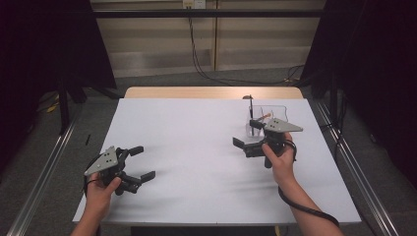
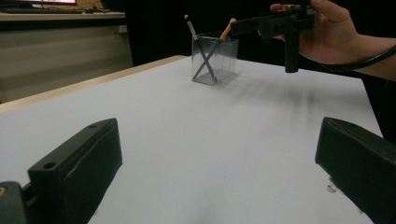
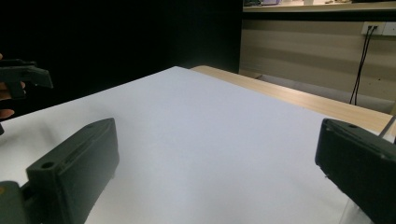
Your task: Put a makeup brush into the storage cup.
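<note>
open table middle [image 1: 196, 147], clear holder [image 1: 268, 123] far right

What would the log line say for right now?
left gripper: open, holds nothing | right gripper: open, beside clear pen holder | pens: two, crossed inside | table: white

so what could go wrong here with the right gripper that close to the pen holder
The right gripper, jaws open, is right beside the clear holder; a sideways bump could tip or slide it. The two pens lean crossed and stick out above the rim, so a jaw might catch one and drag the holder along.
</note>
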A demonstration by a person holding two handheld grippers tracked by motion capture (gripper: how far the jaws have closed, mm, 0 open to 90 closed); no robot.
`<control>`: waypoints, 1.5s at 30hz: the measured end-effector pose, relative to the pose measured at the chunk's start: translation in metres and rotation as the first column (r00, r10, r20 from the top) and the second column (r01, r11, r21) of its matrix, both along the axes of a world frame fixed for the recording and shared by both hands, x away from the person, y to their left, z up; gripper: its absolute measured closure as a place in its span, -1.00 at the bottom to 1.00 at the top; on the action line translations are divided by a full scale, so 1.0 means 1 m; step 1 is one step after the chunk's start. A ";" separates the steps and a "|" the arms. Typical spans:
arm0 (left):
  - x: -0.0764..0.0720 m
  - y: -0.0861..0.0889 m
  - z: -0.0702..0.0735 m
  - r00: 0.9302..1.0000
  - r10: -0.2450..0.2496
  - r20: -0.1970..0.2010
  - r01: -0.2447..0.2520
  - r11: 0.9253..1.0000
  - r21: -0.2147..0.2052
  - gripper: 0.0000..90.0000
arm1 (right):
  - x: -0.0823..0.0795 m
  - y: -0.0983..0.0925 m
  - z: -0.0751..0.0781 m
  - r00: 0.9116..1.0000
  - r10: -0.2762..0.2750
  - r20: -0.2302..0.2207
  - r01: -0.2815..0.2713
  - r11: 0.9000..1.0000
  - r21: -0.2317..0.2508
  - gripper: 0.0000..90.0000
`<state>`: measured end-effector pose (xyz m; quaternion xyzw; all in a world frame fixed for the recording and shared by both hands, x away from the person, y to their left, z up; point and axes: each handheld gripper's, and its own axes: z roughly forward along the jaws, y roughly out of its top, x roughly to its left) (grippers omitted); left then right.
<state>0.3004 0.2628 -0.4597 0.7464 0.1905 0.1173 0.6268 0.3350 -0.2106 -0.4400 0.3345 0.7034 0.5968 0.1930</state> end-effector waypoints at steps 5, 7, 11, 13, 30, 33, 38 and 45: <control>0.000 0.000 0.000 1.000 0.000 0.000 0.000 1.000 0.001 -0.99 | -0.004 -0.002 -0.003 1.000 0.004 -0.006 -0.004 1.000 -0.004 -1.00; 0.000 0.000 0.000 1.000 0.000 0.002 0.000 1.000 0.000 -0.99 | -0.005 -0.004 -0.004 1.000 0.005 -0.007 -0.005 1.000 -0.007 -1.00; 0.000 0.001 0.000 1.000 0.002 0.003 -0.002 1.000 0.000 -0.99 | -0.009 -0.007 -0.005 1.000 0.012 -0.006 -0.012 1.000 -0.013 -1.00; 0.000 0.001 0.000 1.000 0.002 0.003 -0.002 1.000 0.000 -0.99 | -0.010 -0.009 -0.006 1.000 0.010 -0.012 -0.010 1.000 -0.019 -1.00; 0.001 -0.001 -0.001 1.000 -0.004 0.000 0.004 1.000 0.004 -0.99 | -0.022 -0.028 -0.011 1.000 -0.006 -0.020 0.005 1.000 -0.026 -1.00; 0.002 -0.001 -0.001 1.000 -0.004 -0.001 0.004 1.000 0.002 -0.99 | -0.024 -0.032 -0.011 1.000 -0.009 -0.020 0.009 1.000 -0.027 -1.00; 0.002 -0.002 -0.001 1.000 -0.002 -0.003 0.002 1.000 -0.003 -0.99 | -0.028 -0.037 -0.012 1.000 -0.011 -0.023 0.010 0.999 -0.033 -1.00; 0.003 -0.002 0.000 1.000 -0.003 0.000 0.003 1.000 0.001 -0.99 | -0.031 -0.043 -0.013 1.000 -0.014 -0.025 0.013 0.999 -0.039 -1.00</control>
